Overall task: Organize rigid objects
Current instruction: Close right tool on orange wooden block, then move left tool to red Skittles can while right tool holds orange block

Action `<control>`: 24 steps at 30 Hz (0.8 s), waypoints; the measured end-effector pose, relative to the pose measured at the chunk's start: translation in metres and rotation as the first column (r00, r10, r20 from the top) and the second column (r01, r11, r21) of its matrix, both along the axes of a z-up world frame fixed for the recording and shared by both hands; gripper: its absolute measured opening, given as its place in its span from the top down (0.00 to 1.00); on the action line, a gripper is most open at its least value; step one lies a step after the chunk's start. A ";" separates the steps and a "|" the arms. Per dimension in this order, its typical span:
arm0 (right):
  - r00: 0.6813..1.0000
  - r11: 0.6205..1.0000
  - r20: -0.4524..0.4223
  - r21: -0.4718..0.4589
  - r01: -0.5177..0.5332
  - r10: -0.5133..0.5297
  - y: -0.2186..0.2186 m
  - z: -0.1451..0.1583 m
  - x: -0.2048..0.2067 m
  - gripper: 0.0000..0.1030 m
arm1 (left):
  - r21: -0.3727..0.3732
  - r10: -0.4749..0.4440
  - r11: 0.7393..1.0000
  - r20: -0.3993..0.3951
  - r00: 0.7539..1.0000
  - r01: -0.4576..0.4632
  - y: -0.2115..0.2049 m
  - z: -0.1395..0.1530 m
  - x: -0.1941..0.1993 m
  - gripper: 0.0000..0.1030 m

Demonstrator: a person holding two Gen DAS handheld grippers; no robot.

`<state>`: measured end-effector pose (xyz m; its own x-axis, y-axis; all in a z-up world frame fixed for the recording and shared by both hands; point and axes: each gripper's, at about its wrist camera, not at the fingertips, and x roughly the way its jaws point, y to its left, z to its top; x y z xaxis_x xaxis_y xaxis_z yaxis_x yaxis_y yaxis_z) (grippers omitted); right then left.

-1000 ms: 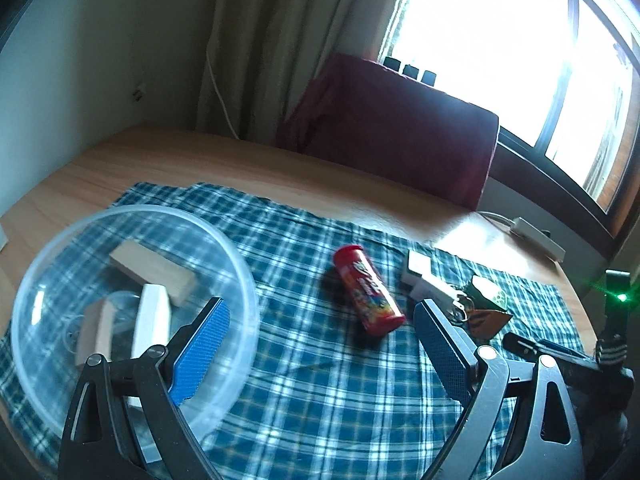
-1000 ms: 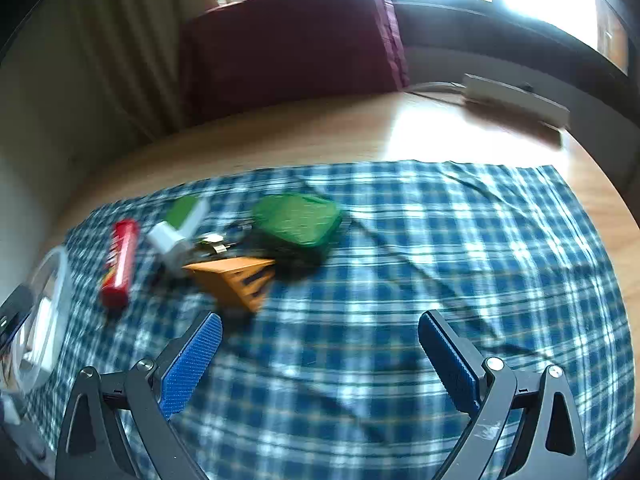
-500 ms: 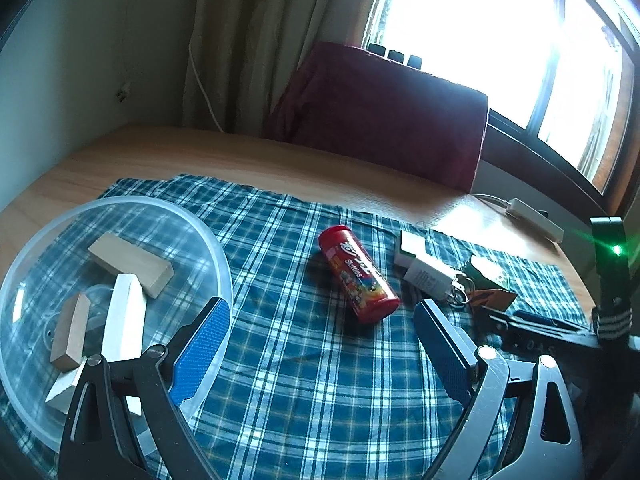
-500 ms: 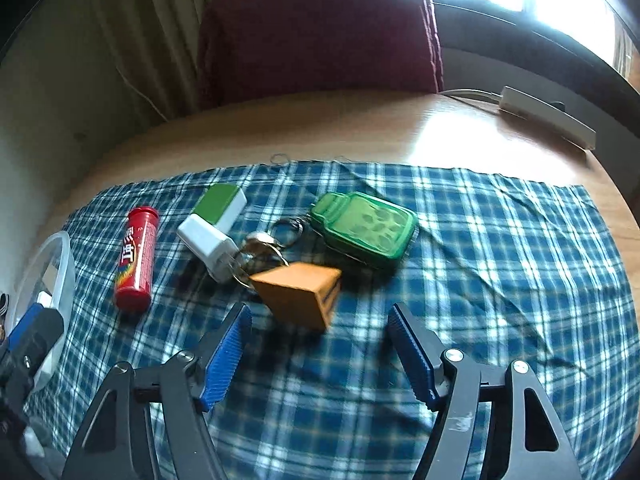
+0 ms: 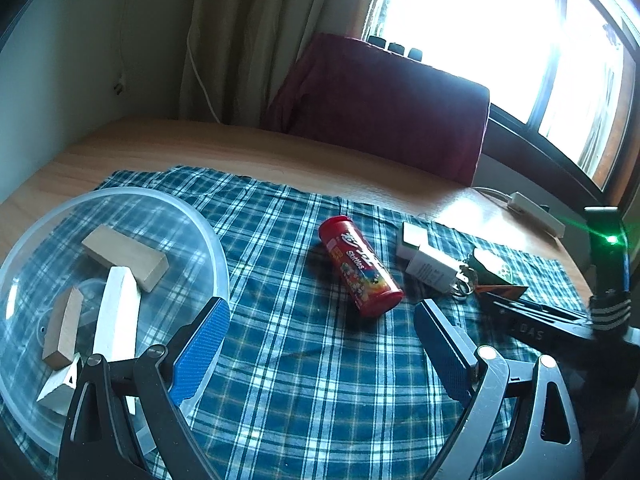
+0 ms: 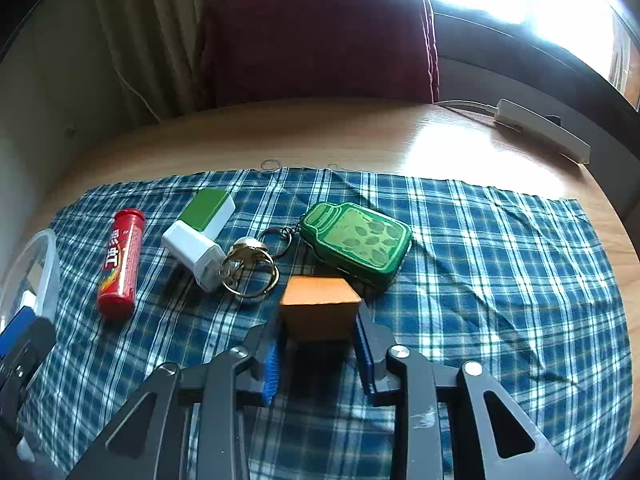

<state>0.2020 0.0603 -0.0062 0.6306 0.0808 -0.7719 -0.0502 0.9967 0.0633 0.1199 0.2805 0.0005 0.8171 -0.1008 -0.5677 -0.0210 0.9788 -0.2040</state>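
Right tool (image 6: 316, 344): clamping the orange block (image 6: 319, 312) (on the plaid cloth (image 6: 480, 272), at 6 o'clock from the green tin (image 6: 356, 242)).
Left tool (image 5: 320, 352): hanging spread wide, empty, with the red tube (image 5: 360, 266) at 12 o'clock.

1. The clear bowl (image 6: 48, 264) is cut off at the left edge of the right wrist view; only a sliver of its rim shows.
2. In the left wrist view, the orange block (image 5: 502, 290) at right is mostly hidden behind the right claw's dark body.
3. The green jar-shaped tin (image 5: 494, 266) there is partly hidden and too small to read.
4. The lower sides of the orange block (image 6: 318, 312) are hidden between the right claw (image 6: 318, 354) pads.
5. The window (image 5: 480, 20) at upper right is washed out by glare.
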 end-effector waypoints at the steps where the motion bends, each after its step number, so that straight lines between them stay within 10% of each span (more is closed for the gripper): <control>1: 1.000 1.000 0.002 0.005 -0.006 0.006 -0.005 0.000 -0.003 0.69 | 0.005 0.001 1.000 -0.001 1.000 -0.001 -0.001 0.000 0.000 0.09; 24: 0.998 0.995 -0.005 0.072 -0.065 0.066 -0.026 0.004 -0.034 0.69 | 0.198 -0.027 0.978 -0.189 0.982 0.066 -0.032 -0.008 0.045 0.09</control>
